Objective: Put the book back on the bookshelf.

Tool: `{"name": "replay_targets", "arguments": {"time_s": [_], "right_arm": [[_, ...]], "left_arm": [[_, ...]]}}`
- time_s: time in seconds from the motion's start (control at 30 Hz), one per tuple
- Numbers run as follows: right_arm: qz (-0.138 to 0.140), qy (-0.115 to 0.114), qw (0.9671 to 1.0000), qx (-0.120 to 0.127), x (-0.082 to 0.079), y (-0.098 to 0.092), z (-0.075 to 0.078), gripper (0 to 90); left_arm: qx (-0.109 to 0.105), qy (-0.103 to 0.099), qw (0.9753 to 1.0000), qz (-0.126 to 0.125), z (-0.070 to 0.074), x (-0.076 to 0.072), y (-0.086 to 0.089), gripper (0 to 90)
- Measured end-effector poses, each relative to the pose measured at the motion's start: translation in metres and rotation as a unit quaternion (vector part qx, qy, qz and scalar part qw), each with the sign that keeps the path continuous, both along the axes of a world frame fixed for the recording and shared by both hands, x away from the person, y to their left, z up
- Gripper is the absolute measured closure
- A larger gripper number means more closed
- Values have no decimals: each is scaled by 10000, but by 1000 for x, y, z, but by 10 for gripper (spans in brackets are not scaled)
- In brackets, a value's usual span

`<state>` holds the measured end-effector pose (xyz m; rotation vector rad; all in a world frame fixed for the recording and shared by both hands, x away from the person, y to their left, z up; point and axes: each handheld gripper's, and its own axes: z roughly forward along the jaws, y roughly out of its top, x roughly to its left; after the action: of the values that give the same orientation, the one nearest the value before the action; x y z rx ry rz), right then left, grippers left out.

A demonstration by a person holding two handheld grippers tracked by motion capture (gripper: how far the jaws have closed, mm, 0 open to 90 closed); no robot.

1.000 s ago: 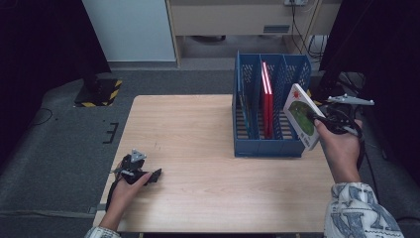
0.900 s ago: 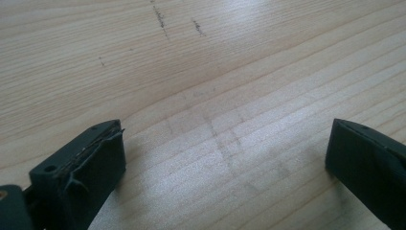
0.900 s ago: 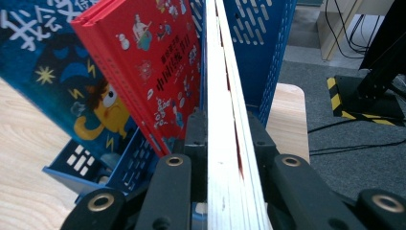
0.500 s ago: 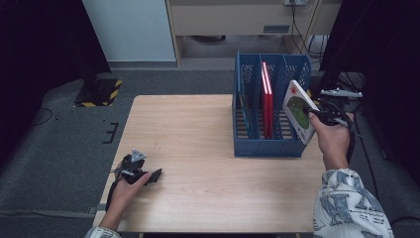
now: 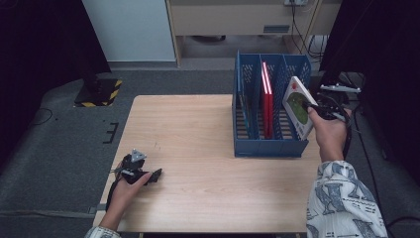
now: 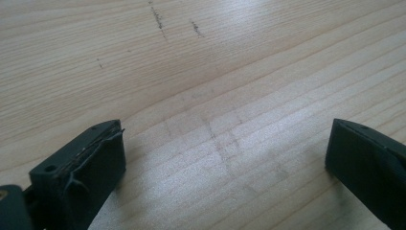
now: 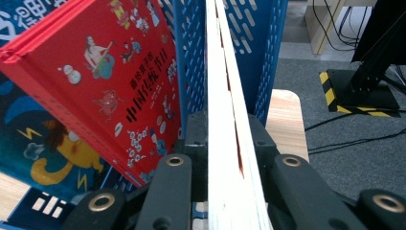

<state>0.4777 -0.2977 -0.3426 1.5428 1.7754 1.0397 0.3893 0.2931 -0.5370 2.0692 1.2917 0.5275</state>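
A blue slotted file rack (image 5: 247, 147) stands at the table's right, with a red book (image 5: 267, 99) upright in a middle slot. My right gripper (image 5: 311, 106) is shut on a white picture book (image 5: 298, 105), held tilted at the rack's rightmost slot. The right gripper view has that white book (image 7: 225, 120) edge-on between the jaws, the red book (image 7: 105, 81) to its left and the rack's perforated blue wall (image 7: 268, 52) behind. My left gripper (image 5: 154, 176) rests open on the wooden table (image 5: 183, 129) near the front left corner, with bare wood (image 6: 215, 96) between its jaws.
A dark blue book (image 7: 43, 148) stands beside the red one in the rack. Grey carpet surrounds the table, with a black-and-yellow striped base (image 5: 101, 91) at the left and cables (image 5: 307, 29) behind the rack.
My right hand has carried the white book a little left and forward, closer over the rack's rightmost slot. The left gripper has stayed in place.
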Motion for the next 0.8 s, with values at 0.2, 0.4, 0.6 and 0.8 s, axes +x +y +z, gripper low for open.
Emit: {"name": "replay_targets", "arguments": {"time_s": [0.2, 0.4, 0.6, 0.8], "right_arm": [[-42, 28, 10000, -25, 6, 0, -3, 763], [-92, 40, 9999, -23, 14, 2, -5, 763], [-154, 84, 9998, -53, 25, 6, -12, 763], [-193, 139, 9996, -142, 33, 9, -19, 763]], "left_arm": [[11, 3, 10000, -12, 0, 0, 0, 0], [12, 2, 10000, -10, 0, 0, 0, 0], [11, 3, 10000, -11, 0, 0, 0, 0], [12, 3, 10000, -18, 0, 1, 0, 0]]}}
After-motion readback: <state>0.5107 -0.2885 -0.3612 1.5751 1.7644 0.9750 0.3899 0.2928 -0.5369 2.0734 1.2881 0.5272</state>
